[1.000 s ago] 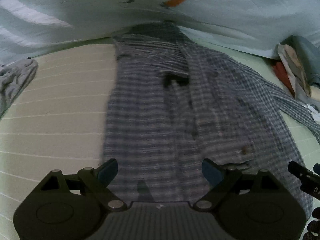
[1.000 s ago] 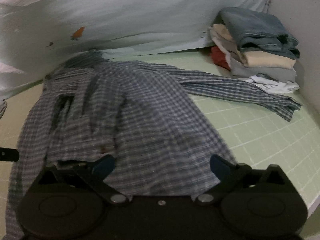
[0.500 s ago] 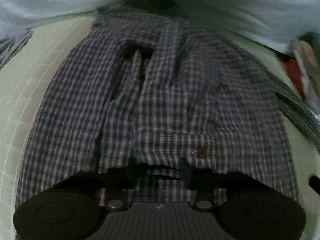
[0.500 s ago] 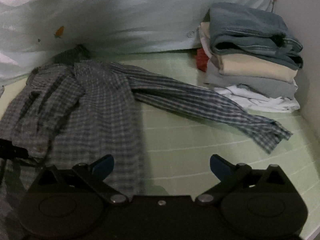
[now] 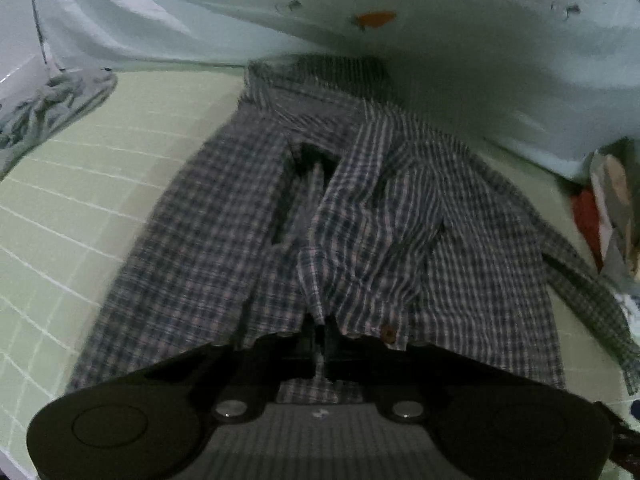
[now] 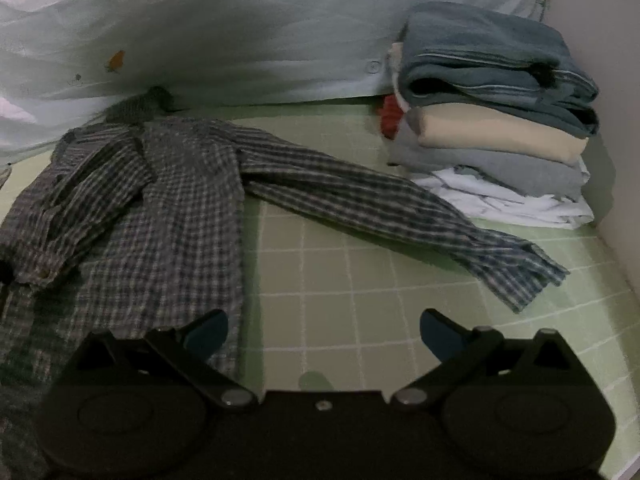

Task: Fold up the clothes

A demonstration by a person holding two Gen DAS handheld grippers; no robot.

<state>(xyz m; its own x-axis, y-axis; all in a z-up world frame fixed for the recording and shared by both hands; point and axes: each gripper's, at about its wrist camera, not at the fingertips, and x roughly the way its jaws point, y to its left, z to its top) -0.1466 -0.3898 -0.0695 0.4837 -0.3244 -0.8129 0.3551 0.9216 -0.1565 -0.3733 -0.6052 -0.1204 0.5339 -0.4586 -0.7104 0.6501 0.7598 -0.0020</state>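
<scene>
Left wrist view: left tongs (image 5: 320, 344) clamped on plaid shirt (image 5: 248, 216) cuff; right tongs (image 6: 324, 332) gaping, empty; lay sleeve flat, unbunched.

Both wrist views look down closely, sharing the plaid shirt (image 5: 360, 220).

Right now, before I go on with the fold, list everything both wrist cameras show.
Plaid shirt: one, dark blue and white check, spread on the mat, one sleeve lying out toward the stack.
Mat: one, pale green with white grid lines, under everything.
Folded stack: one pile, blue, cream, grey and white, with something red behind it, far right by the wall.
Bedding: pale blue-green, small orange print, along the back.
Crumpled cloth: one, grey, far left.
Left gripper: shut on the shirt's cuff.
Right gripper: open, above the mat beside the shirt's hem.
</scene>
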